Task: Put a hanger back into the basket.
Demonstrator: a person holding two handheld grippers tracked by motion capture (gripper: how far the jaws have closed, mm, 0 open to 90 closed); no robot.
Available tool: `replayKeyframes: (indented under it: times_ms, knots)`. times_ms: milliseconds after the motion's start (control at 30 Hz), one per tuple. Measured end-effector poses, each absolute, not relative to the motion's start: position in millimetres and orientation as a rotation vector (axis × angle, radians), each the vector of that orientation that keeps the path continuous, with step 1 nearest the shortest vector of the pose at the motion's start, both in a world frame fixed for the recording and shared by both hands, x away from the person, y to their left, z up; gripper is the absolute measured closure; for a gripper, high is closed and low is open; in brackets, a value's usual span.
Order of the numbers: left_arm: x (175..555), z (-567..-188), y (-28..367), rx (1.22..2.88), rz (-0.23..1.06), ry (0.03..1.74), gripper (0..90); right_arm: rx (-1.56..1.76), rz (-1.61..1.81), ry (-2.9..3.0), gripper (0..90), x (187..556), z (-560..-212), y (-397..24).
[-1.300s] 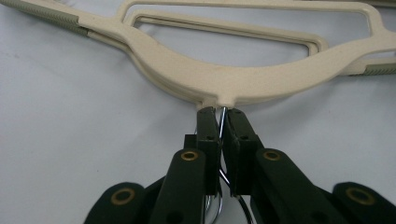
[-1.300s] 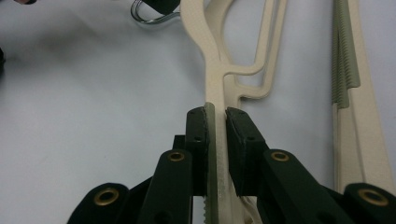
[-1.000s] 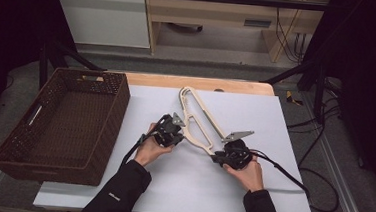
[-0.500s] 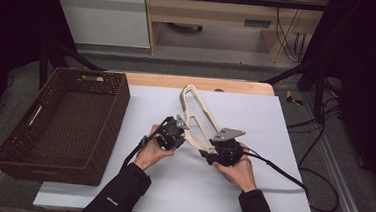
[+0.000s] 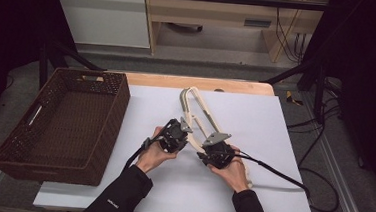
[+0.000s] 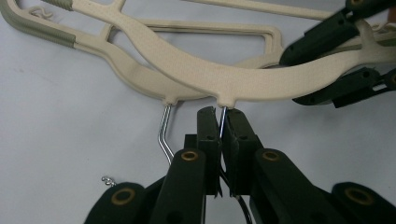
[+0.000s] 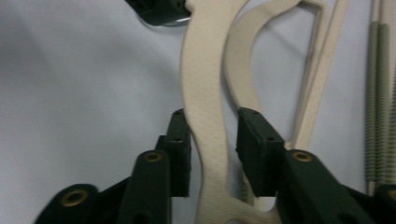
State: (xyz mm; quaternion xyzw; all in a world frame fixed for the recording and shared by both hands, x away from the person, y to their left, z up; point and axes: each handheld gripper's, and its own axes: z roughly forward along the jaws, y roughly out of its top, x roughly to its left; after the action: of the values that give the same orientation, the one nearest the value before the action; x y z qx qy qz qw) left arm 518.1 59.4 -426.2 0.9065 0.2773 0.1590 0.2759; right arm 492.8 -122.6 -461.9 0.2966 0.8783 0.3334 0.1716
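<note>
Lying stacked mid-table, two cream hangers are seen beside the wicker basket; the upper hanger's wire hook is clamped by the left gripper; the right gripper, jaws just closing, straddles its arm, one pad touching.

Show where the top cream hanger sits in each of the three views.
High view: top hanger at table centre, running up from between the hands.
Left gripper view: it arcs across the upper half.
Right gripper view: its arm rises between the jaws.
Shared landmark: the left hand-held gripper, shut on its wire hook, dark at top.
</note>
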Motion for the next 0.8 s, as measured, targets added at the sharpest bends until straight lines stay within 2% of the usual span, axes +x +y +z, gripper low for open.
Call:
replayKeyframes:
  times_ms: [33, 267, 400, 500, 600, 800]
  knots:
    - [517.3, -424.3, 60.1, 2.433, 0.428, 0.748, 85.8, 0.826, 0.959, 2.492, 75.9, 491.3, -460.6, -122.2]
    - [512.2, -419.3, 61.0, 2.404, 0.424, 0.721, 82.8, 0.78, 0.986, 2.505, 77.1, 486.8, -452.3, -126.9]
    - [504.4, -396.9, 73.7, 2.297, 0.43, 0.706, 68.3, 0.785, 0.98, 2.497, 78.9, 484.7, -447.8, -129.9]
    - [497.3, -379.8, 86.8, 2.159, 0.467, 0.704, 47.1, 0.784, 0.964, 2.469, 79.6, 483.5, -444.9, -132.1]
    - [491.4, -361.4, 104.1, 2.065, 0.436, 0.696, 41.4, 0.785, 0.969, 2.447, 80.3, 482.3, -439.5, -135.5]
    - [477.1, -336.6, 134.0, 1.997, 0.463, 0.681, 27.5, 0.779, 0.968, 2.374, 82.2, 478.9, -427.6, -143.8]
